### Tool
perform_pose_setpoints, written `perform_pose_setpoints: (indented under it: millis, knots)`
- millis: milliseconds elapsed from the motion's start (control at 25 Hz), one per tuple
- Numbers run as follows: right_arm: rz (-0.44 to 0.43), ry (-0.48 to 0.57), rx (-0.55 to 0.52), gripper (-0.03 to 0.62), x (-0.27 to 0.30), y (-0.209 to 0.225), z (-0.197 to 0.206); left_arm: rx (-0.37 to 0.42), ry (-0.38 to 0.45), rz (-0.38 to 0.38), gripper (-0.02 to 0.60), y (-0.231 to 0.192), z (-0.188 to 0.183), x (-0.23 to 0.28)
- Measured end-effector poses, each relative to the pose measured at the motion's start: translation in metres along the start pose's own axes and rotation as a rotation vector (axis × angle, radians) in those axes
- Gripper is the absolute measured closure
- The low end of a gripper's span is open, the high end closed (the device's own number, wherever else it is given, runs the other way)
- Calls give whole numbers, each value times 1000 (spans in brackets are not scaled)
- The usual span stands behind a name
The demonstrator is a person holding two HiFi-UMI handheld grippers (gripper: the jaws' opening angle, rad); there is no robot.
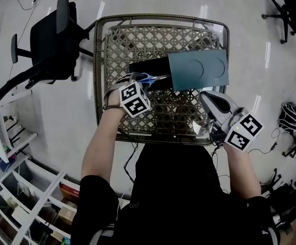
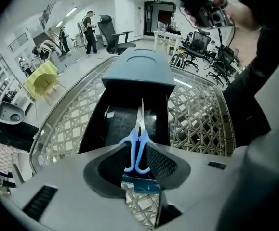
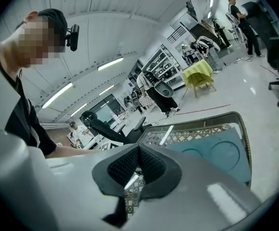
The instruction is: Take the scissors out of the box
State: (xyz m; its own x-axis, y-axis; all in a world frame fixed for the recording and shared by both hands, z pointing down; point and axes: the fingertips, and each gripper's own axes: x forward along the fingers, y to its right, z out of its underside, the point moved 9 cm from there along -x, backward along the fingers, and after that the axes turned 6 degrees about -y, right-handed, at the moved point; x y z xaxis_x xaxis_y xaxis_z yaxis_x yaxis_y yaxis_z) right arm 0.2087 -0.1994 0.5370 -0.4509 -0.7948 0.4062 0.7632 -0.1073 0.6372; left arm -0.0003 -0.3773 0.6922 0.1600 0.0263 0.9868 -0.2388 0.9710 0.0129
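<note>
A black box (image 1: 146,66) lies on the wicker table (image 1: 100,65), its teal lid (image 1: 199,69) folded open to the right. My left gripper (image 1: 140,80) is over the box's near end, shut on the blue handles of the scissors (image 1: 150,77). In the left gripper view the scissors (image 2: 140,124) sit between the pads of the left gripper (image 2: 135,153), silver blades pointing away over the box interior (image 2: 122,124) toward the lid (image 2: 141,69). My right gripper (image 1: 212,104) hovers at the table's front right; in its own view the right gripper (image 3: 138,152) is shut, nothing in it.
A black office chair (image 1: 55,34) stands left of the table. White shelving (image 1: 15,188) fills the lower left. More chairs (image 1: 291,9) and cables (image 1: 290,117) lie on the floor to the right. People stand far off in the room (image 2: 88,25).
</note>
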Motion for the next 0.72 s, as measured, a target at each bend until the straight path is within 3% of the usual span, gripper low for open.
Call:
perform_pose_setpoints:
  millis: [240, 720]
  knots:
    - [30, 10, 29, 583, -15, 10, 11, 22, -62, 58, 448, 0, -3, 13]
    - [51, 54, 39, 583, -42, 12, 11, 73, -180, 101, 446, -3, -12, 25]
